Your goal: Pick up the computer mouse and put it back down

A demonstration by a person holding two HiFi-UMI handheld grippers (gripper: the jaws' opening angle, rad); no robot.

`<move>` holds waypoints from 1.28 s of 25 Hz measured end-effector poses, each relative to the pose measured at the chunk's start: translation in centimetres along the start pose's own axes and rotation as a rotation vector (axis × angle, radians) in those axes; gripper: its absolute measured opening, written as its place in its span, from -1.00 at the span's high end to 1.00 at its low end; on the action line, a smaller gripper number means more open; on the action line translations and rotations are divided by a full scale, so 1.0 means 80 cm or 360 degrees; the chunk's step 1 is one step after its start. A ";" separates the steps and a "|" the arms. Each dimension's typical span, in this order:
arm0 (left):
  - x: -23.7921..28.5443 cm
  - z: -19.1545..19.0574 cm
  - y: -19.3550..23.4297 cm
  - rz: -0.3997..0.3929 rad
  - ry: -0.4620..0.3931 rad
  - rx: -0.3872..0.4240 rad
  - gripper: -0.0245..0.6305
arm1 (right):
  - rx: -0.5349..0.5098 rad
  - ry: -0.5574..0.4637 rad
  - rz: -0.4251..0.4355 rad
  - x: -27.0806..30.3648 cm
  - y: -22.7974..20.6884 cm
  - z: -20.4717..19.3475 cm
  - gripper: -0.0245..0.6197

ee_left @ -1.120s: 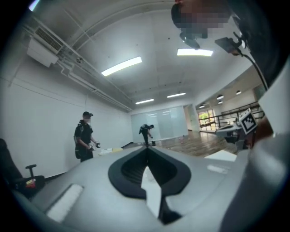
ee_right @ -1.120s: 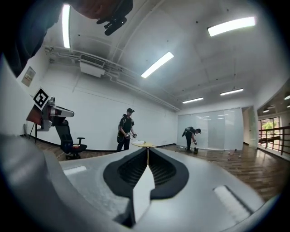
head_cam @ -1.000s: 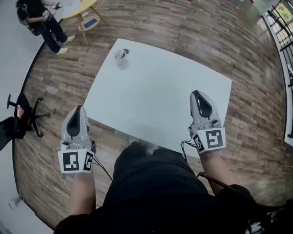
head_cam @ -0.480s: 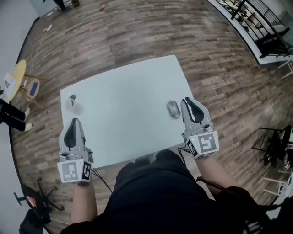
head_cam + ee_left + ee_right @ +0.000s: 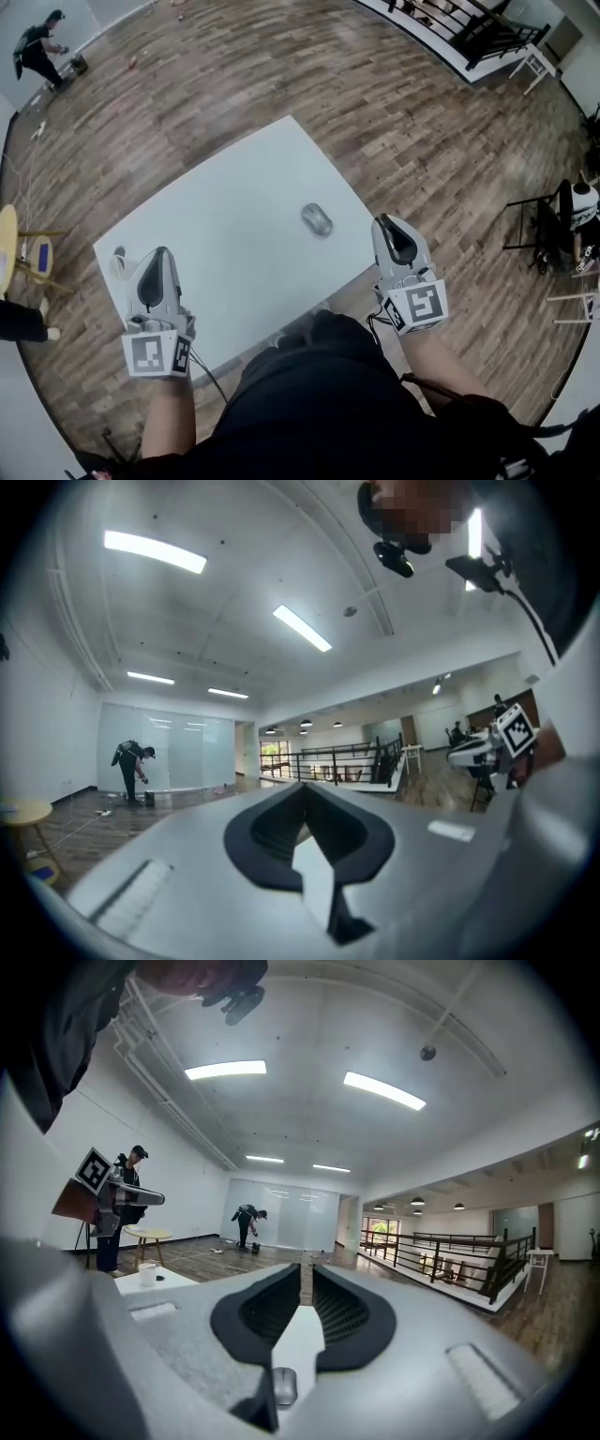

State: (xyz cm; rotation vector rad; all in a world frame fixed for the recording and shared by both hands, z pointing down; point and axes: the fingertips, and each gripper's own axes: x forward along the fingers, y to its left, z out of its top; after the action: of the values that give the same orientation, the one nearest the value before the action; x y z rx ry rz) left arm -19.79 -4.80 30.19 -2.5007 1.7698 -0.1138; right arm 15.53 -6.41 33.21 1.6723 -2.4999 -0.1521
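**Mouse on table, both grippers empty**

The mouse lies untouched on the white table, near its right edge. The right gripper hovers just off that edge, its jaws closed on nothing. The left gripper, also closed and empty, hangs over the table's left edge. A cup stands at the left corner. Its contents cannot be made out.
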 end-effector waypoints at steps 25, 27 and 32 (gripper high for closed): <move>-0.025 -0.043 0.037 0.0342 0.0222 -0.0049 0.92 | 0.0079 0.0177 0.0384 0.099 0.031 -0.068 0.46; -0.022 -0.050 0.035 0.0326 0.0251 -0.0053 0.92 | 0.0100 0.0198 0.0389 0.100 0.035 -0.076 0.46; -0.010 -0.063 0.022 0.0267 0.0309 -0.0046 0.92 | 0.0115 0.0238 0.0414 0.103 0.048 -0.091 0.45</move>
State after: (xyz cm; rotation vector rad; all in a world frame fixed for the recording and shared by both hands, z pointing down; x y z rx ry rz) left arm -22.25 -4.71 35.03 -2.4201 2.0598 -0.3335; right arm 10.10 -12.65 41.45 1.3095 -2.6040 0.0876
